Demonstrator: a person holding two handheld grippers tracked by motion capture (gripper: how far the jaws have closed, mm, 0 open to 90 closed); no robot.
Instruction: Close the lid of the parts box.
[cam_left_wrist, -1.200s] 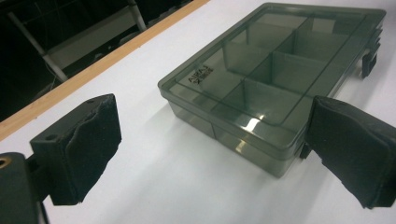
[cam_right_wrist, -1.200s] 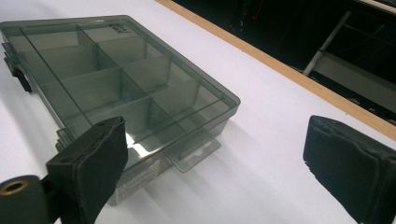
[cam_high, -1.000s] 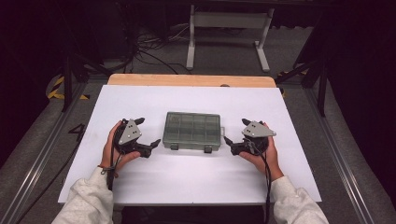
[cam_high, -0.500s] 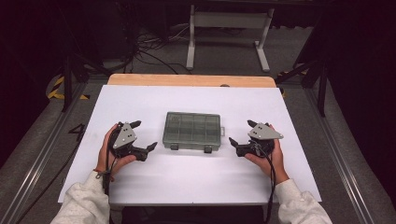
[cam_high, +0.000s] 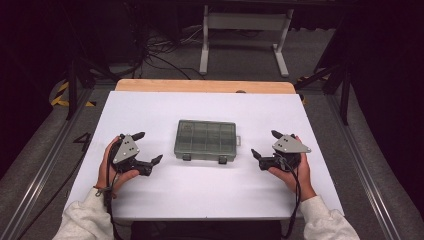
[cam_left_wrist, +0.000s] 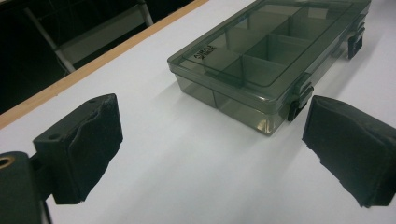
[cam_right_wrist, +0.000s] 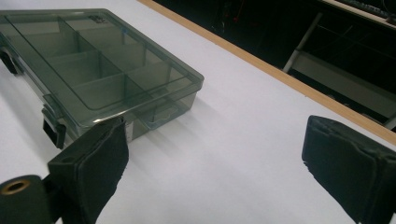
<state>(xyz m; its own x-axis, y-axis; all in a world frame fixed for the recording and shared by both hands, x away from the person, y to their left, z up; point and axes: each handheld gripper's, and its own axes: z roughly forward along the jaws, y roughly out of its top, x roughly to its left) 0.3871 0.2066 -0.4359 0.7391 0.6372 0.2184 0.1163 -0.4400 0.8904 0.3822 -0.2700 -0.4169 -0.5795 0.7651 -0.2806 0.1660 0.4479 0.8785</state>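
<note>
A white table (cam_high: 200, 105) with a wooden far edge stands in a dark room. The smoky compartment box (cam_high: 206, 140) lies closed. The left gripper (cam_high: 148, 148) and right gripper (cam_high: 265, 144) flank it, both released.

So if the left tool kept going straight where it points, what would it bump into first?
Probably the clear plastic box. The left tool is open and aimed across the white table toward the box's near left corner, though it might only graze it.
</note>
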